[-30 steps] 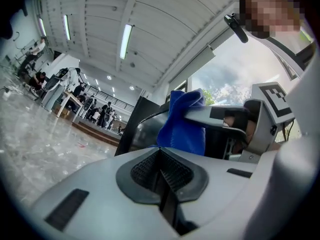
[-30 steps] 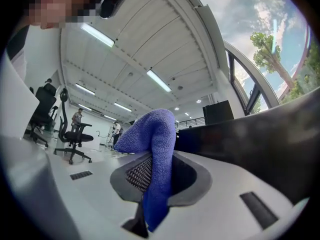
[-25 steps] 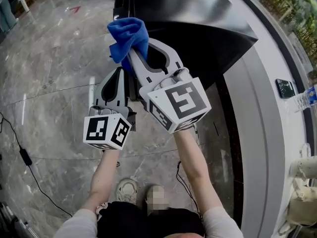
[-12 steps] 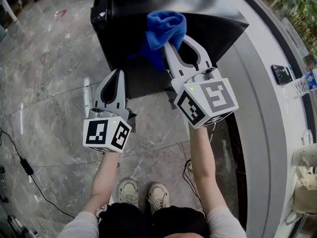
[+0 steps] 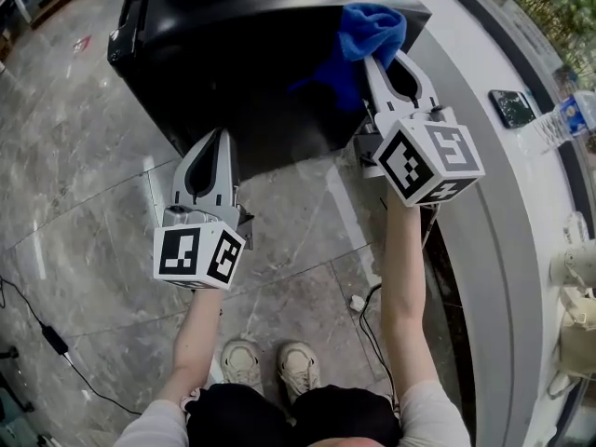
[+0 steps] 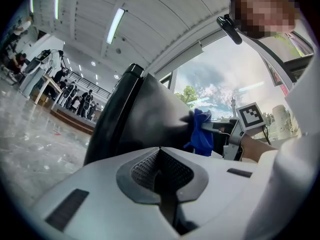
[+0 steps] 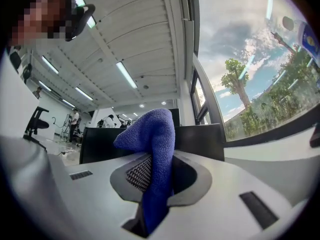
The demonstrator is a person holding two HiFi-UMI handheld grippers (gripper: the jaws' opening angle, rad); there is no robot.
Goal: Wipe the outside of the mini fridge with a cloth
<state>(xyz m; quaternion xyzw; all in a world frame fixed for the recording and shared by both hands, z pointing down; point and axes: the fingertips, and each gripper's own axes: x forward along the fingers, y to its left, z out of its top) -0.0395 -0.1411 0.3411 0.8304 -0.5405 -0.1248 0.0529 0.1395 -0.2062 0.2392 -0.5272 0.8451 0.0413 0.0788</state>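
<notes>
Blue cloth (image 5: pixel 372 26) up at the black mini fridge's (image 5: pixel 233 73) top right corner
Right gripper (image 5: pixel 374 59) is clamped on the cloth. Left gripper (image 5: pixel 216 138) sits in front of the fridge, jaws pressed together on nothing (shiny grey marble floor (image 5: pixel 84 184), white ledge (image 5: pixel 503 184) alongside).

Blue cloth (image 5: pixel 372 28) against black mini fridge (image 5: pixel 242 77)

The fridge (image 5: pixel 242 73) stands on the floor (image 5: pixel 84 194) before the person, with a counter (image 5: pixel 521 212) along its right. The cloth (image 5: pixel 372 28) sits between the right gripper's (image 5: pixel 380 61) jaws, against the fridge's near right corner. The left gripper (image 5: pixel 215 140) hangs lower and to the left, just before the fridge. A phone (image 5: pixel 511 107) and a bottle (image 5: pixel 570 115) are on the counter, and a cable (image 5: pixel 48 339) lies on the floor at far left.
</notes>
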